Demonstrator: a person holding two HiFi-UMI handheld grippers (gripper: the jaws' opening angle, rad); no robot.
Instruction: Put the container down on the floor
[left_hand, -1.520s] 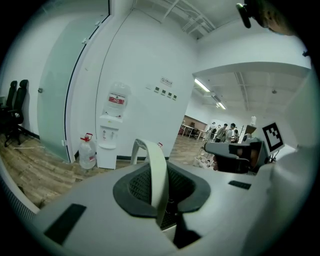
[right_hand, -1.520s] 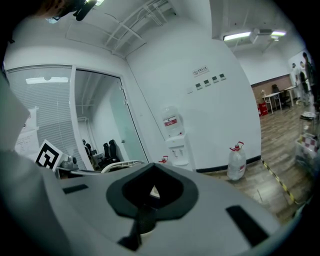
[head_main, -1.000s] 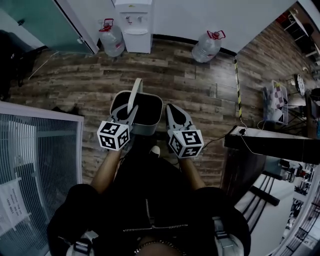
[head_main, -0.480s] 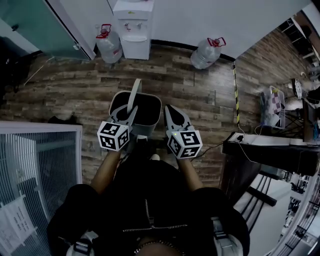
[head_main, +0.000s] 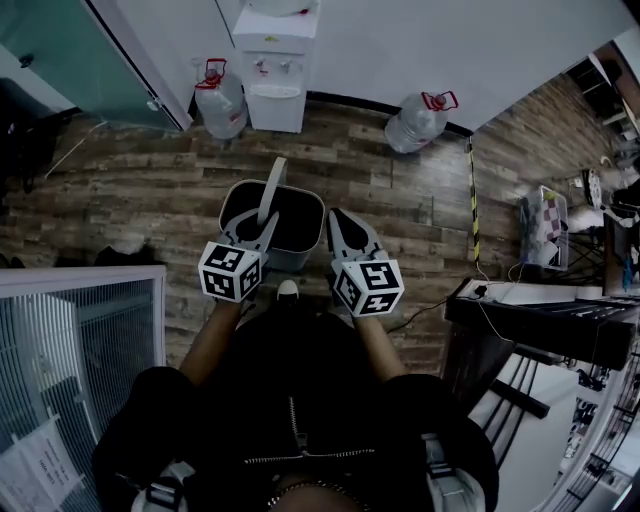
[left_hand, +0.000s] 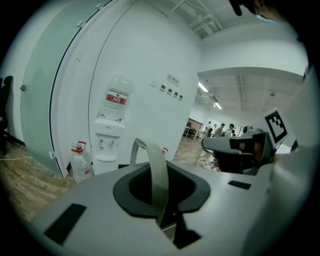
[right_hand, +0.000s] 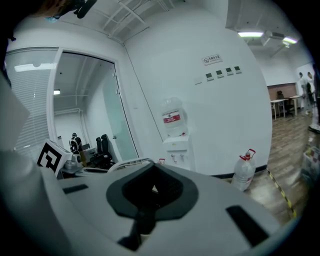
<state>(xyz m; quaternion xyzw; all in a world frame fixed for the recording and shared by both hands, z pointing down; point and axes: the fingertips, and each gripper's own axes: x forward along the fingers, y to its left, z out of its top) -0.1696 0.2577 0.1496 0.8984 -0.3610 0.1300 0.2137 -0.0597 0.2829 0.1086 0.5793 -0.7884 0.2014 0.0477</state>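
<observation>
The container (head_main: 297, 259), a grey bin with a dark inside, is carried in front of the person, above the wooden floor (head_main: 400, 190), and is not yet set down. Its arched handle (left_hand: 156, 175) is stood upright and is pinched between the jaws of the left hand-held gripper (head_main: 258, 232). In the left gripper view the band of the handle is seen running through the dark cut-out between the jaws, and it is clamped where they meet.

The right hand-held gripper (head_main: 340, 225) is held just beside the container's right wall, level with the left one. Its jaws are closed together and nothing is held between them. Whether its tips touch the wall cannot be told. In the right gripper view part of the pale rim (right_hand: 127, 162) is seen to the left of the jaws.

Both marker cubes are turned up towards the head camera. The toe of a shoe (head_main: 287, 290) is seen on the floor between the two arms.

Ahead, a white water dispenser (head_main: 275, 65) is stood against the wall. One large water bottle (head_main: 222, 100) with a red cap is set on the floor just left of it. A second bottle (head_main: 418, 120) is set well to its right. A yellow-and-black strip (head_main: 475, 190) is laid along the floor at the right.
</observation>
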